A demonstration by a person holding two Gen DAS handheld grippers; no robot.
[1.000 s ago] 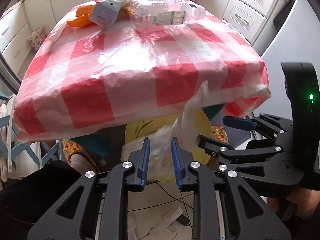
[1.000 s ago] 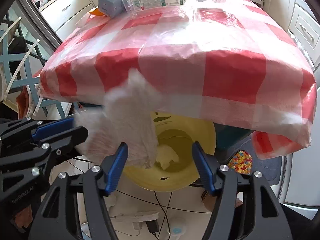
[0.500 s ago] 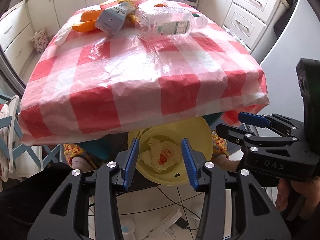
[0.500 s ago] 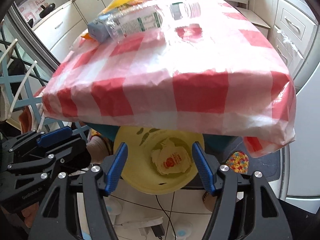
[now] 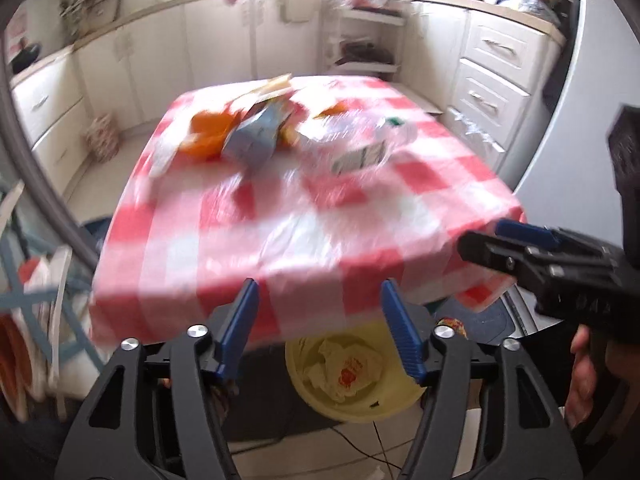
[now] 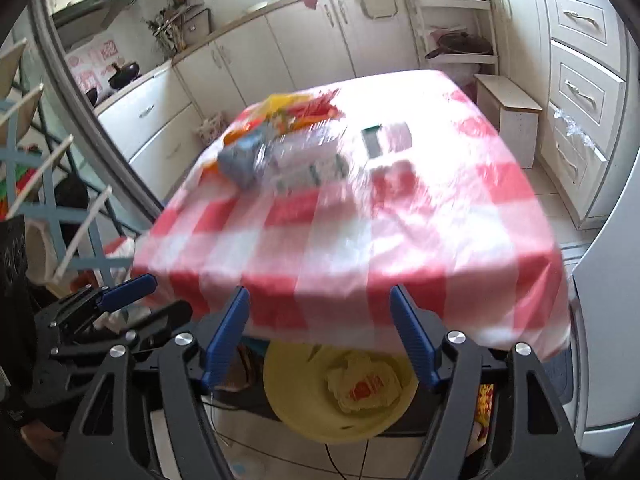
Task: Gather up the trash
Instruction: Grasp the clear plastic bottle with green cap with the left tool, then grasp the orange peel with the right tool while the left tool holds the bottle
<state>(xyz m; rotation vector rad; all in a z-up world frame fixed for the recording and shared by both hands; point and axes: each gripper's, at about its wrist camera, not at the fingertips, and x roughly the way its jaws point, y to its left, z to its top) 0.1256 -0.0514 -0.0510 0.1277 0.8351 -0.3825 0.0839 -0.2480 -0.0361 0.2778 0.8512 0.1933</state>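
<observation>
Your left gripper [image 5: 318, 330] and right gripper [image 6: 320, 336] gape empty; the crumpled wrapper [image 5: 344, 368] lies below them in the yellow bin [image 5: 384, 408].

Home kitchen – cream cabinets [image 6: 304, 52], drawers [image 6: 580, 56], checked tablecloth [image 6: 360, 240]

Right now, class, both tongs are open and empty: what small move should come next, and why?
Probably reach the right tongs forward over the checked table toward the clear bottle. The crumpled bag already lies in the yellow bin, while trash remains on the table.
</observation>
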